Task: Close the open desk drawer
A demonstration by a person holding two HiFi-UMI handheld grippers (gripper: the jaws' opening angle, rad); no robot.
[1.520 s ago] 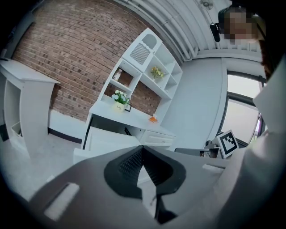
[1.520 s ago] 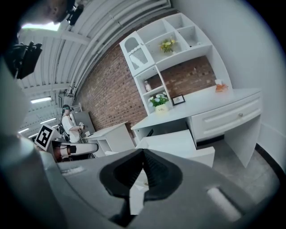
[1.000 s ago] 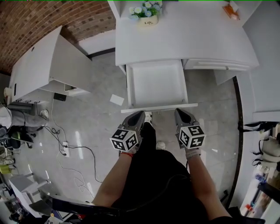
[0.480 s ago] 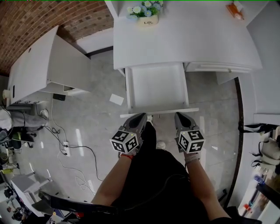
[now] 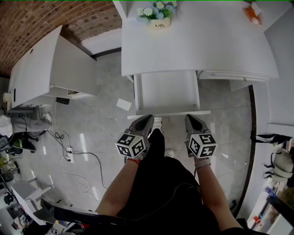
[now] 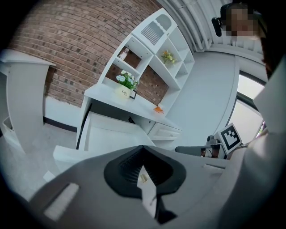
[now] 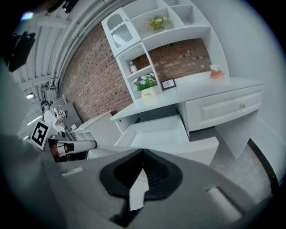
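The white desk (image 5: 193, 41) has its middle drawer (image 5: 169, 92) partly pulled out, and the tray is empty. Both grippers are shut with nothing between the jaws. My left gripper (image 5: 148, 118) meets the drawer's front panel (image 5: 169, 113) near its left end. My right gripper (image 5: 190, 117) meets it near the right end. In the left gripper view the shut left gripper (image 6: 143, 147) points at the drawer (image 6: 111, 134). In the right gripper view the shut right gripper (image 7: 143, 151) faces the drawer (image 7: 156, 129).
A flower pot (image 5: 158, 18) and an orange thing (image 5: 255, 11) sit on the desk. A closed drawer (image 5: 234, 75) lies to the right. A white cabinet (image 5: 50, 69) stands at the left, with a paper (image 5: 122, 104) and cables (image 5: 69, 153) on the floor.
The drawer has slid further in under the desk top, so less of its tray shows. Both grippers moved forward with the front panel.
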